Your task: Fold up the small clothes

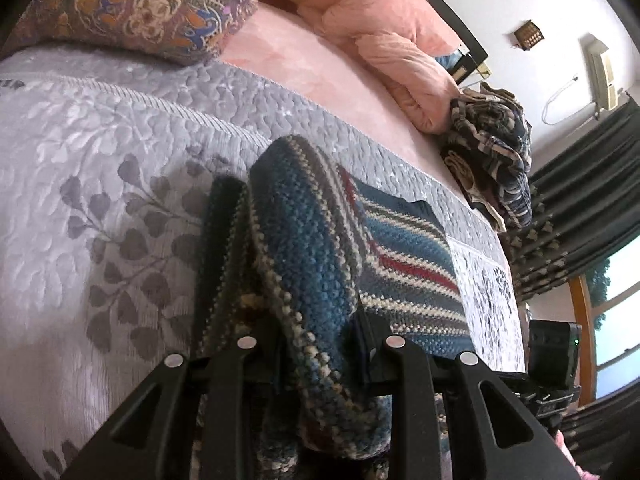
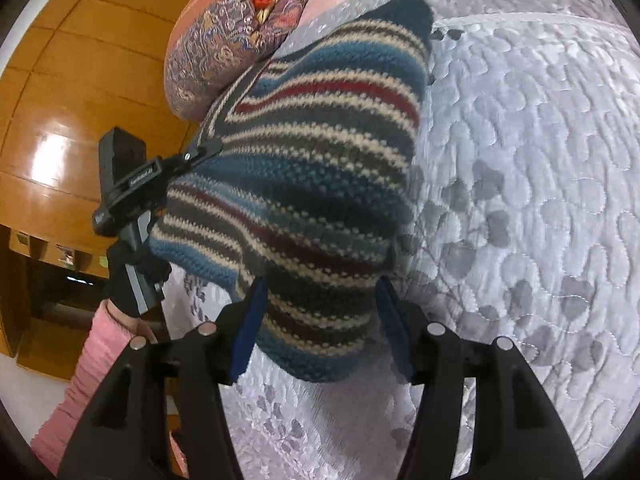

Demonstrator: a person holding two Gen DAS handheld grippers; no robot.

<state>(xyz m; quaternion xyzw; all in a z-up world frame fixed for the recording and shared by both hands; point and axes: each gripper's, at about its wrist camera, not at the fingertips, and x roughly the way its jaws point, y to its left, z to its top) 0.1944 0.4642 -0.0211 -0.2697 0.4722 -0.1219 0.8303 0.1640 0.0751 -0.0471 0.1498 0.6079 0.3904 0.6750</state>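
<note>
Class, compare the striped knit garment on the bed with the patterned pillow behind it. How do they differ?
The striped knit garment has blue, cream and red bands; the patterned pillow has swirling purple-orange print. The garment is partly lifted, bunched in the left hand-held gripper; the pillow lies plump and untouched. Both sit on the grey quilted bedspread.

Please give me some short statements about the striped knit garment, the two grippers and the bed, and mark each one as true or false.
1. The striped knit garment lies on a grey quilted bedspread. True.
2. The garment is plain white. False: it has blue, cream, red and dark stripes.
3. The left gripper has garment fabric between its fingers. True.
4. The right gripper is shut tight. False: its jaws stand apart, around the garment's edge.
5. A pink blanket lies further up the bed. True.
</note>
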